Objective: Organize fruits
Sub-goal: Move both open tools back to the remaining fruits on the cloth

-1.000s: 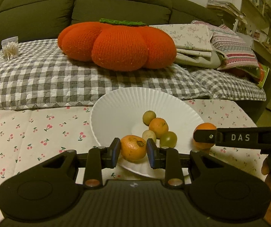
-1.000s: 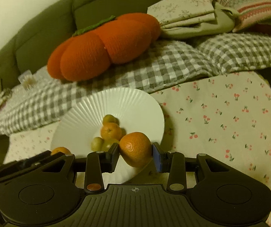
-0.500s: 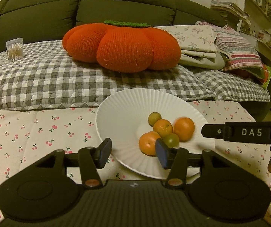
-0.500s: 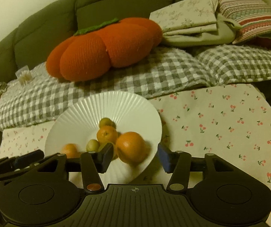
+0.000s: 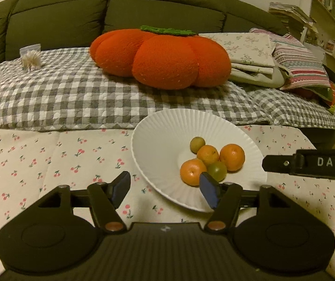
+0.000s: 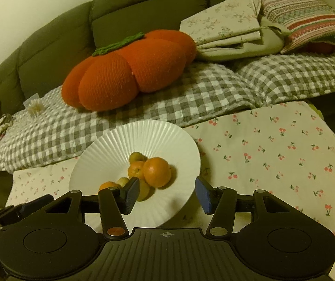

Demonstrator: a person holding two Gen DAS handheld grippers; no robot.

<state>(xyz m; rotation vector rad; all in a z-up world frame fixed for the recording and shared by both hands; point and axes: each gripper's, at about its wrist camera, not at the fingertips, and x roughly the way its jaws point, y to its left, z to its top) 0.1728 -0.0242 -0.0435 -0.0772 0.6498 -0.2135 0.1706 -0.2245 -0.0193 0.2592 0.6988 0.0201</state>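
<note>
A white ribbed plate (image 5: pixel 167 131) (image 6: pixel 125 145) sits on the cherry-print cloth. It holds three oranges and two small green-yellow fruits in a cluster. The biggest orange (image 5: pixel 232 157) (image 6: pixel 157 172) lies at the cluster's right. A second orange (image 5: pixel 192 171) lies at the front, another (image 5: pixel 207 155) in the middle. My left gripper (image 5: pixel 165 190) is open and empty, just in front of the plate's near rim. My right gripper (image 6: pixel 166 195) is open and empty over the plate's near right rim. Its body (image 5: pixel 307 164) shows in the left wrist view.
A cherry-print cloth (image 6: pixel 272 154) covers the table. Behind it a grey checked blanket (image 5: pixel 74 93) lies on a dark green sofa, with an orange pumpkin cushion (image 5: pixel 162 56), folded linens (image 5: pixel 249 53) and a striped pillow (image 5: pixel 300 65). Shelves (image 5: pixel 331 23) stand at far right.
Both grippers let go of their oranges onto the plate, opened wide and drew back. The oranges now rest in the fruit cluster.
</note>
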